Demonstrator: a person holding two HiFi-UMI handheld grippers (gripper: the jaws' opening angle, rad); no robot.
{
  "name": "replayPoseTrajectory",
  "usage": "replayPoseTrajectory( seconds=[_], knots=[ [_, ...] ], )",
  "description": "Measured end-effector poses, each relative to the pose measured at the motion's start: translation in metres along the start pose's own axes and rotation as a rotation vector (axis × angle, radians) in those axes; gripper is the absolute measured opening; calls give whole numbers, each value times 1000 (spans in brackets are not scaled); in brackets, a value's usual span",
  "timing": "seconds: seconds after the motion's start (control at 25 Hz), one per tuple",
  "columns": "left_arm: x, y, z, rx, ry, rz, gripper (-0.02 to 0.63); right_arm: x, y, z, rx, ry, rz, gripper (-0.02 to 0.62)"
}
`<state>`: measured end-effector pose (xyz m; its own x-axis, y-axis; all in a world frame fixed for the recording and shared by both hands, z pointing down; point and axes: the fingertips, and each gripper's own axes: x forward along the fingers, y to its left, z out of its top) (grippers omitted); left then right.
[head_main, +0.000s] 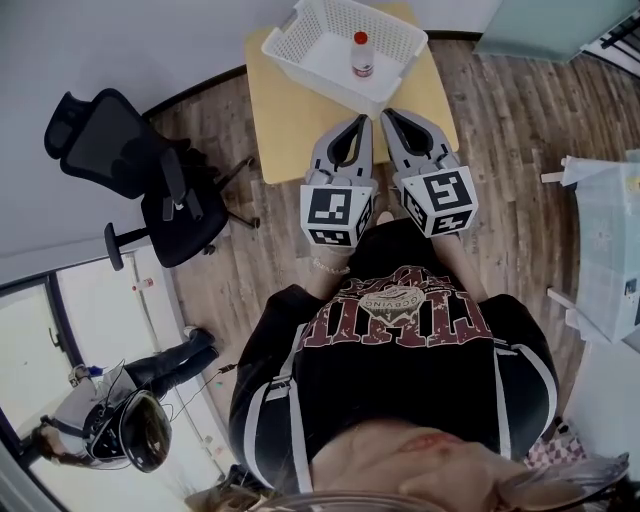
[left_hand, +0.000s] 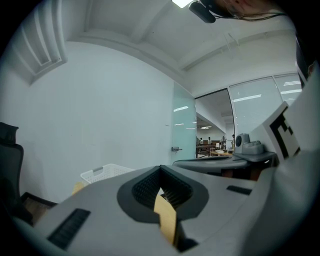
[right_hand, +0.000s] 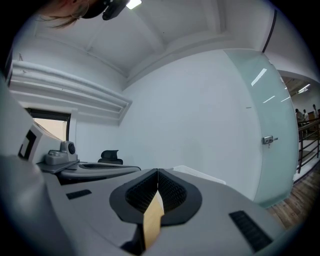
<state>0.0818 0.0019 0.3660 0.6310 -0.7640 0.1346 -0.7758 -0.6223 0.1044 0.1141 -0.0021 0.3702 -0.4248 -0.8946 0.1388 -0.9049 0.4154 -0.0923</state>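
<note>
Wood-plank floor (head_main: 520, 110), pale walls, and a small yellow counter (head_main: 285, 130) pushed up near the wall, with a black office chair (head_main: 150, 170) standing off to its left. On the counter sits a white lattice basket (head_main: 300, 50), and inside it is one small clear bottle (head_main: 361, 55) with a red cap, upright, long axis straight up. It stands on the basket floor, closer to the near wall than the far one.

Down in front of the person's chest, both tools are side by side, almost touching, noses pointed at the basket. The left gripper (head_main: 362, 120) has its jaws together, ribbed pads meeting at the tip, nothing caught between them. Its own view confirms it: left gripper (left_hand: 160, 168) closed on air, the basket (left_hand: 102, 173) peeking over its left shoulder. The right gripper (head_main: 385, 112) is the same, and seen along its own length the right gripper (right_hand: 157, 171) has its pads pressed tip to tip and empty. The yellow sliver showing through the gap behind each tip is probably the counter top, though the wide lens makes that hard to swear to.

The bottle lies dead ahead of the two tips, just past the basket's near rim and apart from both. There is little to choose between the hands, though it lines up slightly straighter with the left one.
</note>
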Motion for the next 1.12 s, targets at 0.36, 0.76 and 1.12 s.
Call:
replayPoseTrajectory(
  seconds=[0.36, 0.76, 1.12],
  knots=[
    [12, -5, -8, -9, 11, 31, 46, -2, -16, -5, -4, 13, 21, 18],
    [26, 0, -6, -3, 18, 12, 46, 6, -27, -3, 3, 10, -5, 17],
    [45, 10, 0, 9, 24, -27, 46, 25, -39, 0, 6, 11, -39, 17]
  ],
)
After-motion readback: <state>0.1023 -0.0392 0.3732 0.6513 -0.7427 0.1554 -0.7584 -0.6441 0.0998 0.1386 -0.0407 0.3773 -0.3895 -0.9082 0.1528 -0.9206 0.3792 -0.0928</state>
